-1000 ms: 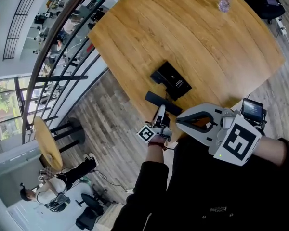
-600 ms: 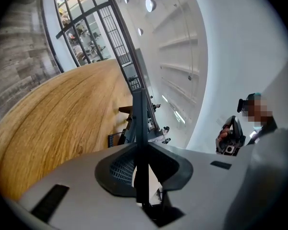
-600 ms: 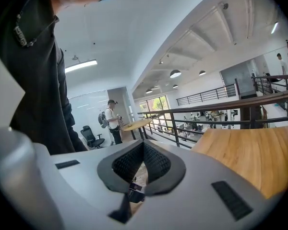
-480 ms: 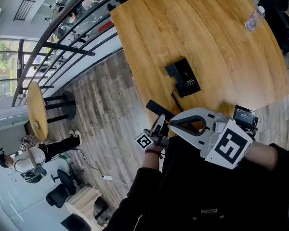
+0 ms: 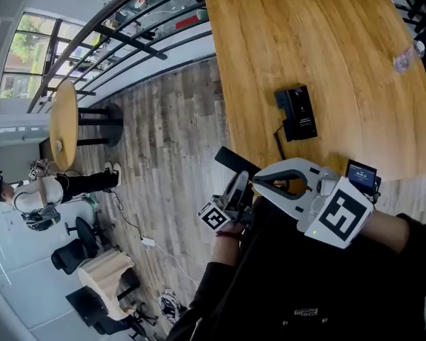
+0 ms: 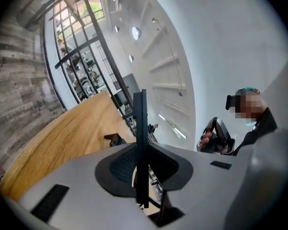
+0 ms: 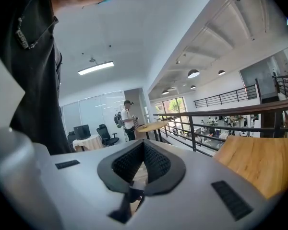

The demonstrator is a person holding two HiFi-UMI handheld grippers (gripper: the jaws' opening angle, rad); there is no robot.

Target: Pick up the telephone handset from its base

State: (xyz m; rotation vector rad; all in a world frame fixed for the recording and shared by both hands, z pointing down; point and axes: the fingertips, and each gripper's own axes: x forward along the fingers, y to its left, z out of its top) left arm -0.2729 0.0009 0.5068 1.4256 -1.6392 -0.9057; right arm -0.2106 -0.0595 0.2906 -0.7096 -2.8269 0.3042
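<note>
**Handset point(image 5: 236, 163) off its base, clamped in the left hand-held gripper point(image 5: 238, 183)**

Head view: The black handset is in the air near the front edge of the wooden desk point(image 5: 326, 41), partly over the plank floor point(image 5: 170, 141). The left hand-held gripper holds it by its lower end. The black base point(image 5: 297, 112) lies flat on the desk, well apart from the handset, and a thin dark cord point(image 5: 277, 139) trails from it towards the desk edge. The right hand-held gripper point(image 5: 261, 179) is just beside the handset, with its jaw tips together and nothing between them. A clear bottle point(image 5: 406, 57) stands near the far right of the desk.

Left gripper view: The handset point(image 6: 140, 128) shows edge-on as a thin upright black bar. The left hand-held gripper point(image 6: 141, 152) is pressed shut on it from both sides. The desk point(image 6: 62, 133) stretches away to the left.

Right gripper view: The right hand-held gripper point(image 7: 143, 147) is closed, its ribbed pads meeting at the tip and gripping nothing. A corner of the desk point(image 7: 259, 162) shows at the right, with a dark railing point(image 7: 221, 114) behind it.
</note>
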